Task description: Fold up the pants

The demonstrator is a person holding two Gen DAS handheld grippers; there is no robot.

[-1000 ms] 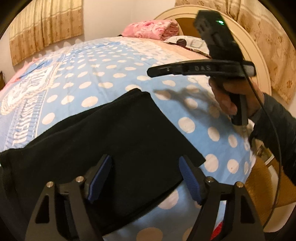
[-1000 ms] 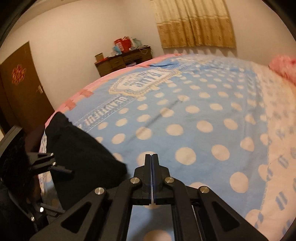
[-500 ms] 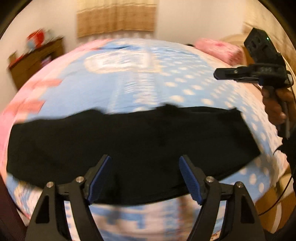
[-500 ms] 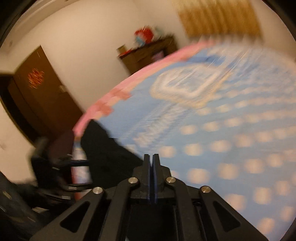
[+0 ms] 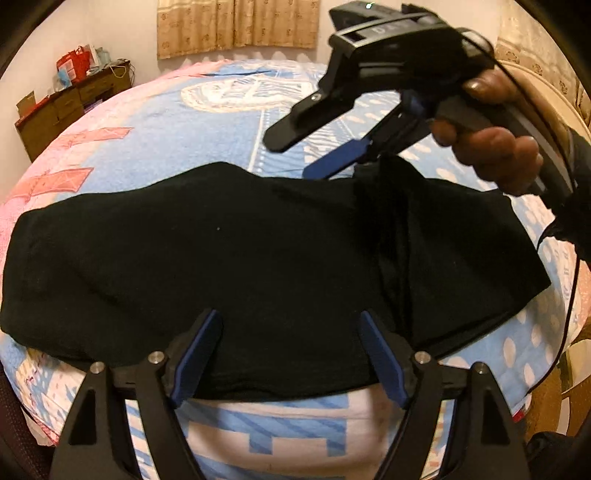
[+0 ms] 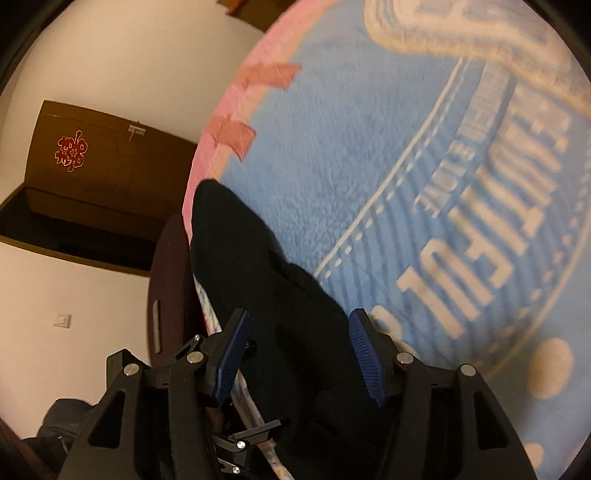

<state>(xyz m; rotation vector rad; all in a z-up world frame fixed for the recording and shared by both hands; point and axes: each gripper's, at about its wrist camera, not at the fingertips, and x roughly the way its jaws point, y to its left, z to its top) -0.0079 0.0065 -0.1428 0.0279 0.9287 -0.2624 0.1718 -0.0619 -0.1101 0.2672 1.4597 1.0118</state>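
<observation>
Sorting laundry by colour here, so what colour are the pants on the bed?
Plain black pants, no visible pattern; the left wrist view shows them best.

A bed (image 5: 207, 122) covered by a blue, white-dotted blanket with a pink border is seen against white walls. Beige patterned curtains (image 5: 236, 26) are hung behind it, beside a cluttered wooden dresser (image 5: 70, 103). What seems a brown door (image 6: 96, 162) is marked with a red emblem.
</observation>
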